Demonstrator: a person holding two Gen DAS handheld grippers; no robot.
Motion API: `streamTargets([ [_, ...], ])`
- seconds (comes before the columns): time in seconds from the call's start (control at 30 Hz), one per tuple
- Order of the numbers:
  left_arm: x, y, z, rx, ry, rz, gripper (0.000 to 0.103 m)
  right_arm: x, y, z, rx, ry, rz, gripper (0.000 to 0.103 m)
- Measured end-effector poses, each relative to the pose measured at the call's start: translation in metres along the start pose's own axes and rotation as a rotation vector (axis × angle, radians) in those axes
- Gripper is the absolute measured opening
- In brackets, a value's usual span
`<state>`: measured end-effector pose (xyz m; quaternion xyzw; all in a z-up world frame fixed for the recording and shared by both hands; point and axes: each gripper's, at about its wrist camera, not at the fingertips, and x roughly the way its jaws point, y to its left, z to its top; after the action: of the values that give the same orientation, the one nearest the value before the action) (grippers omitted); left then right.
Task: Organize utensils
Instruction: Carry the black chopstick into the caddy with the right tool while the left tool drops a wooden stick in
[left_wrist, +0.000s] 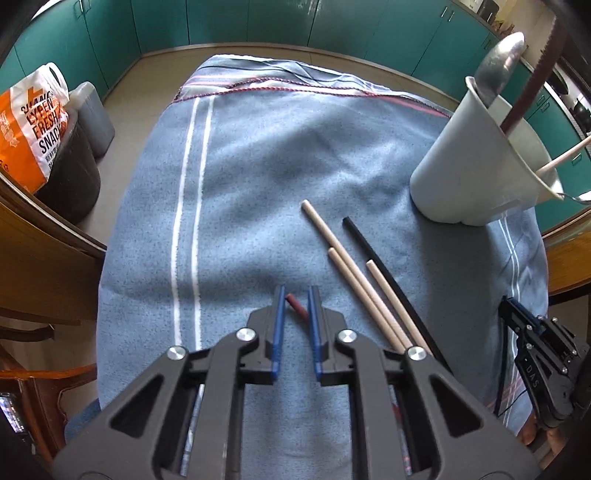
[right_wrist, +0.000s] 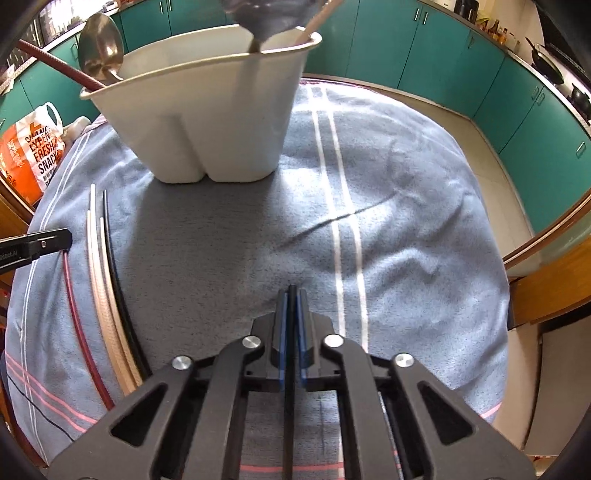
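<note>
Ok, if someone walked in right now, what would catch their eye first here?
Probably the white plastic utensil holder standing on the blue striped cloth, a metal spoon sticking out of it. Next, the row of loose chopsticks beside it, and the right gripper clamped on a black chopstick.

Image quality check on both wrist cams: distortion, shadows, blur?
Left wrist view: heavy fisheye bowing at the edges, teal cabinet fronts curve; soft shadow falls on the blue striped cloth ahead of the left gripper; centre sharp. Right wrist view: same barrel warp; the white plastic utensil holder casts a shadow toward the camera; the metal spoon bowl is slightly soft.
</note>
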<state>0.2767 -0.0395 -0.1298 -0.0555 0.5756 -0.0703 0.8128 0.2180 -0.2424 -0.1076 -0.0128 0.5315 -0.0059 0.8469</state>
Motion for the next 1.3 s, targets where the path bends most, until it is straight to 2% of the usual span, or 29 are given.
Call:
streamTargets([
  [0.1,-0.005,0.003,-0.004,-0.013,-0.003,-0.064,0.01,-0.015,-0.002,0.002,0.017,-0.04,0.02,0.005],
  [0.27,-0.044,-0.003,-0.007,0.012,-0.108,-0.127,0.008,-0.072,-0.011,0.009,0.046,-0.168,0.084,0.005],
  [0.37,-0.086,-0.01,-0.009,0.042,-0.203,-0.167,0.007,-0.113,-0.018,0.011,0.063,-0.261,0.125,0.005],
  [0.5,-0.151,-0.025,-0.016,0.108,-0.373,-0.187,0.006,-0.163,-0.023,0.011,0.074,-0.378,0.155,0.005],
  [0.6,-0.184,-0.032,-0.023,0.133,-0.449,-0.212,0.005,-0.186,-0.026,0.011,0.077,-0.434,0.167,0.005],
  [0.97,-0.246,-0.038,-0.033,0.162,-0.613,-0.248,0.005,-0.229,-0.023,0.013,0.083,-0.543,0.209,0.005],
  [1.3,-0.275,-0.062,-0.007,0.213,-0.651,-0.27,0.005,-0.255,-0.019,0.059,0.062,-0.591,0.225,0.005],
])
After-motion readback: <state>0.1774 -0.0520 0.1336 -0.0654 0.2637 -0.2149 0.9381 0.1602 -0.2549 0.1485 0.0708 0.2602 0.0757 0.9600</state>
